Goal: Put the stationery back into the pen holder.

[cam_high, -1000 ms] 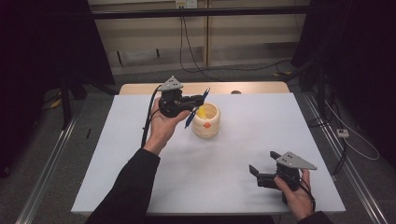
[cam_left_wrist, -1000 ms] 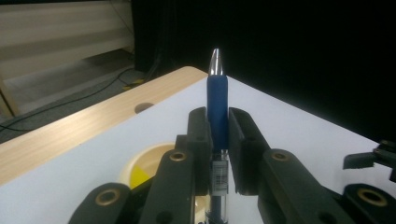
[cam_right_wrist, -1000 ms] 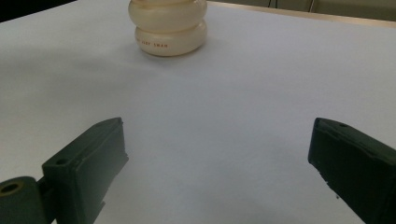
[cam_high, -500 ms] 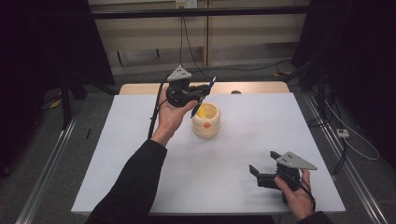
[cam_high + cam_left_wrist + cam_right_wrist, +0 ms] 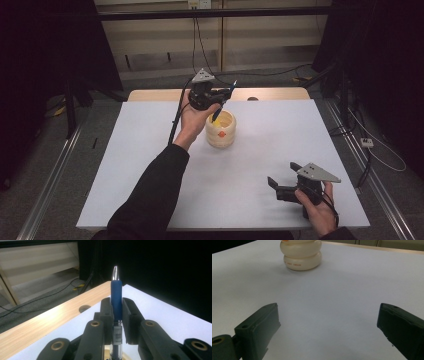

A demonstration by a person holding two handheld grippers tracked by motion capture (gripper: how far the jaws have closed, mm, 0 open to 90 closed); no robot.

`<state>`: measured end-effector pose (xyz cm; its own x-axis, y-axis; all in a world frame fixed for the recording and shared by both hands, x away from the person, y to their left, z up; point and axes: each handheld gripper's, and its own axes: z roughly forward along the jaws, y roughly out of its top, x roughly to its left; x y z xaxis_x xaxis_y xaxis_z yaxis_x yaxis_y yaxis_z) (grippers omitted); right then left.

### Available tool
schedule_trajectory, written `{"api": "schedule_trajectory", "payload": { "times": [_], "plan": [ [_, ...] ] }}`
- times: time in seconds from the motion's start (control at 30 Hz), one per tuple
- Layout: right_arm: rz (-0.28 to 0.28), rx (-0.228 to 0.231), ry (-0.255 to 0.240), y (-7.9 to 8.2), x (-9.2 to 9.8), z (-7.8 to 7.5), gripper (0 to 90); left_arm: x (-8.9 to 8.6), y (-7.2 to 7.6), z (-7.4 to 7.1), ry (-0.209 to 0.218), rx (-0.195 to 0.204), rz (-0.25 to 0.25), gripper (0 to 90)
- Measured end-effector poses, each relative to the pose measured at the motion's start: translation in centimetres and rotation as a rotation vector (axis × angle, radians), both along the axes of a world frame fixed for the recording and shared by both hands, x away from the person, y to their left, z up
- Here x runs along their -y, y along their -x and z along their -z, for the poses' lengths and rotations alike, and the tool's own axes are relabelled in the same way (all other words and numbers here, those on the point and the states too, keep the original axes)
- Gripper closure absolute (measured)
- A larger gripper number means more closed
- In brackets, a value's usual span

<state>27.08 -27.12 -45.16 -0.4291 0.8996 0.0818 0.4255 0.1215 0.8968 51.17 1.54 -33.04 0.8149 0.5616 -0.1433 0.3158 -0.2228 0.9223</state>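
The left gripper (image 5: 220, 96) is clenched on a blue pen (image 5: 223, 101) — in the left gripper view the pen (image 5: 116, 296) stands upright between the two black jaws, silver tip at 12 o'clock, its clear barrel running down toward 6. In the high view the pen slants above the cream ribbed holder (image 5: 220, 130), which sits on the white table (image 5: 270, 130) at about 12 o'clock from centre. The right gripper (image 5: 282, 182) rests at about 5 o'clock on the table, well apart from the holder (image 5: 301, 255) — its jaws spread wide with nothing between them.
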Motion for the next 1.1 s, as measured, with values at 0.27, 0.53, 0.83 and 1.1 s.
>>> {"api": "schedule_trajectory", "payload": {
  "times": [0.27,0.53,0.83,1.1],
  "plan": [
    [0.001,-0.001,0.000,0.0,0.0,0.0,4.0,0.7,-0.6,1.0,-0.017,0.013,0.004,79.9],
    [-0.001,-0.002,0.000,0.0,0.1,0.0,4.0,0.9,-1.3,2.3,-0.037,-0.008,-0.004,79.9],
    [0.002,-0.003,0.001,0.0,0.1,0.0,3.9,1.5,-1.0,2.8,-0.053,-0.014,0.030,79.6],
    [0.002,-0.002,0.002,0.0,0.0,0.0,4.0,1.0,-0.8,2.6,-0.049,-0.034,0.021,54.5]
  ]
}}
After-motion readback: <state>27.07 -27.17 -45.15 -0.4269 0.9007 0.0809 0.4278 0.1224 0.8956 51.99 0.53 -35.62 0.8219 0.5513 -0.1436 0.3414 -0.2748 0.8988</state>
